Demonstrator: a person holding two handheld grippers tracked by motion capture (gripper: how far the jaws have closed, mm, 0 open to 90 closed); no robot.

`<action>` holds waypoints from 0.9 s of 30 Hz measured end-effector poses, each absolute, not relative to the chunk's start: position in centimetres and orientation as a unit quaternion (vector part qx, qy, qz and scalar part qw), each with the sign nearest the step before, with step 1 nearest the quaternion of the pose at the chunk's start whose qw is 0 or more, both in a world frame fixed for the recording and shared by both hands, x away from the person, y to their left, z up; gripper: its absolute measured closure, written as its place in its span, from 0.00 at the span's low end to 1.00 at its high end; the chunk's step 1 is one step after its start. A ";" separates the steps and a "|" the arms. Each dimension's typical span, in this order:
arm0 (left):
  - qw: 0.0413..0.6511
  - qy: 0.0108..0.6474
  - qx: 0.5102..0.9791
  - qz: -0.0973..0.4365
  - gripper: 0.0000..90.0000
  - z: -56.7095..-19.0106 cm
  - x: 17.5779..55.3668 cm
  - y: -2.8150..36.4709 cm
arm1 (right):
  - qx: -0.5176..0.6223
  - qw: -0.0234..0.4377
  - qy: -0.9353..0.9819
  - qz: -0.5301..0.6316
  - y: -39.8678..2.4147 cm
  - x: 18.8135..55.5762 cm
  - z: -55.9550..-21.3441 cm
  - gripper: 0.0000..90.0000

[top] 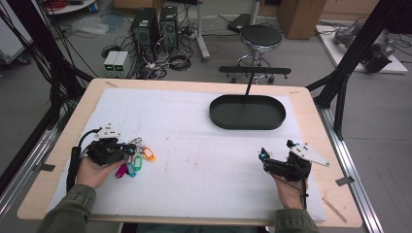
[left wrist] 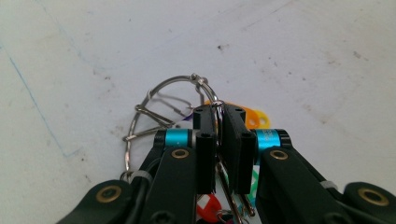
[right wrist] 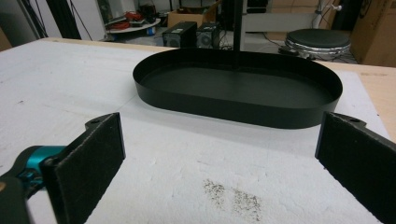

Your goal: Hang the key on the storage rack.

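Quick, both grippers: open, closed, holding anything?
Left gripper: closed on the key ring with its coloured tags.
Right gripper: open, nothing between its fingers, facing the black tray.

Left claw (left wrist: 218, 122) clamped on wire key ring (left wrist: 173, 86), coloured tags (left wrist: 256, 119) beneath

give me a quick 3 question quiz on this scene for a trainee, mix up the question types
1. True or false: the left gripper has its jaws closed on the wire key ring.
2. Multiple choice: how does the right gripper stand? A) shut on a tag B) jaws wide apart with nothing between them C) resting inside the tray
3. Short answer: what lies ahead of the right gripper on the white mat?

Key
1. True: the ring's wire runs between the pressed jaws, and coloured key tags hang from it.
2. B
3. The black oval tray, with nothing in it.
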State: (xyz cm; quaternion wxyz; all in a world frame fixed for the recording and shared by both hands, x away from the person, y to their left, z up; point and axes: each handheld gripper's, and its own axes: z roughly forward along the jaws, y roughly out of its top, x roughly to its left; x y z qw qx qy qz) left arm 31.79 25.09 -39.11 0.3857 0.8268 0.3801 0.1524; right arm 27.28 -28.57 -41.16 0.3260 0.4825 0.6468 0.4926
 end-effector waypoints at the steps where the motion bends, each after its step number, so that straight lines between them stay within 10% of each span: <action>1: 0.386 0.376 0.829 0.152 0.93 -38.8 31.9 25.0 | 0.483 0.325 0.647 0.493 -28.6 27.3 -41.2 0.00; 27: 0.400 0.343 0.834 0.162 0.92 -31.9 34.2 23.3 | 0.486 0.328 0.638 0.500 -28.9 27.1 -41.0 0.00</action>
